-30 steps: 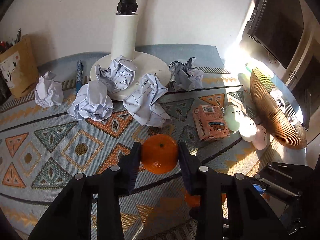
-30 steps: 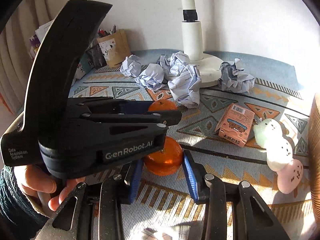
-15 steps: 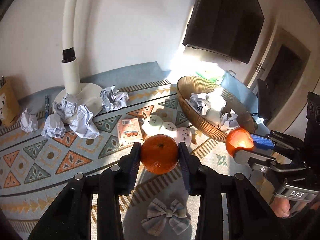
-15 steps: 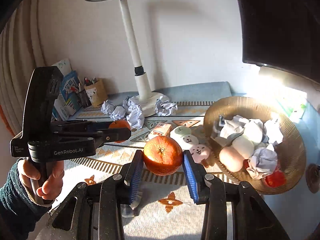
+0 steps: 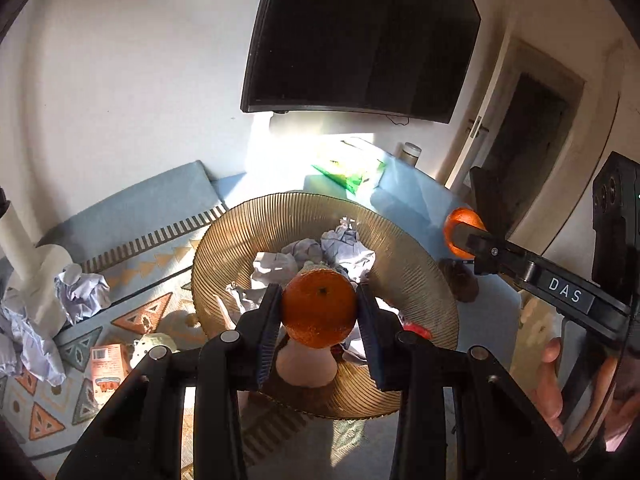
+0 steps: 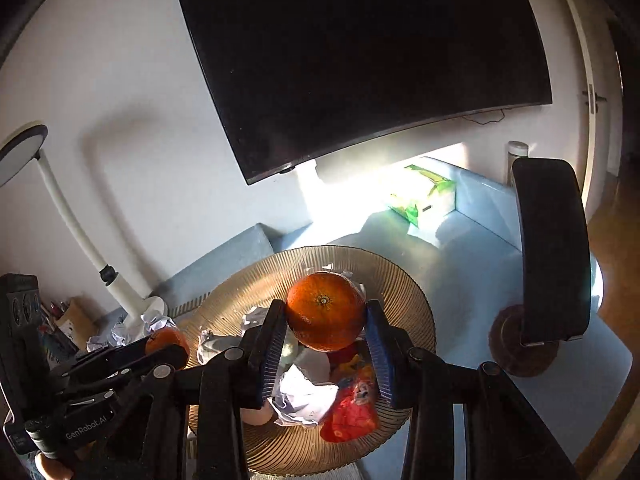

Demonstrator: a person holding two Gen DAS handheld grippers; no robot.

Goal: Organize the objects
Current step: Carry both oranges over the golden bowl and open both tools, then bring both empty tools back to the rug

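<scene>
My left gripper is shut on an orange and holds it above the near part of a ribbed amber bowl. My right gripper is shut on a second orange and holds it above the same bowl. The bowl holds crumpled paper balls, a pale egg-shaped toy and a red packet. Each gripper shows in the other's view, the right one with its orange beyond the bowl's right rim, the left one with its orange at the bowl's left rim.
A white lamp base with crumpled paper stands left on the patterned mat, beside a small orange box. A green tissue pack lies behind the bowl under a wall-mounted dark screen. A dark stand is right of the bowl.
Both grippers have lifted their oranges off the mat and swung right, from the lamp and paper balls to above the bowl. Both stay shut on their oranges.
</scene>
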